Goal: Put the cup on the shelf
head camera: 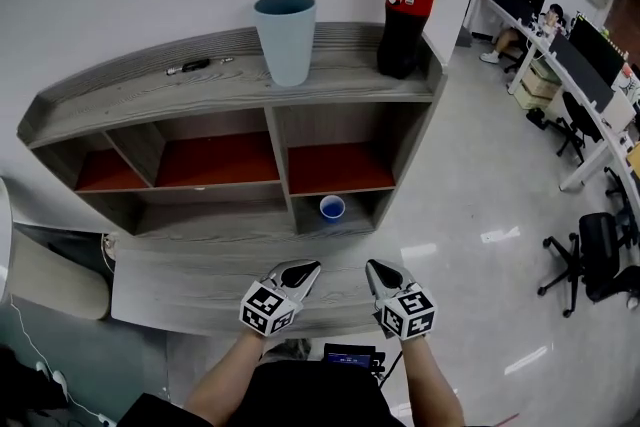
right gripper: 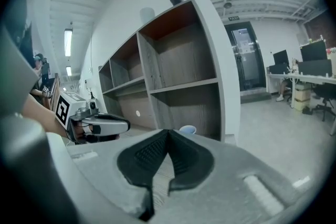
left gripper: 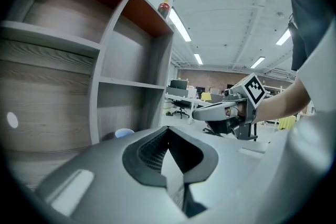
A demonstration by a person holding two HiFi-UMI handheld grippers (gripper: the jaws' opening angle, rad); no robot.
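Observation:
A small blue cup (head camera: 332, 207) stands upright in the lowest right compartment of the grey wooden shelf (head camera: 350, 90). It shows again just past the jaws in the left gripper view (left gripper: 124, 132) and in the right gripper view (right gripper: 187, 129). My left gripper (head camera: 303, 271) and right gripper (head camera: 377, 269) hover side by side in front of the shelf's low ledge, a short way back from the cup. Both are shut with nothing between the jaws. Each one appears in the other's view: the right gripper (left gripper: 202, 112) and the left gripper (right gripper: 122, 125).
On the shelf's top stand a tall teal cup (head camera: 286, 37) and a cola bottle (head camera: 408, 0), with a dark pen (head camera: 190, 66) to their left. The upper compartments have red back panels. Office desks and chairs (head camera: 585, 255) fill the right side over a glossy floor.

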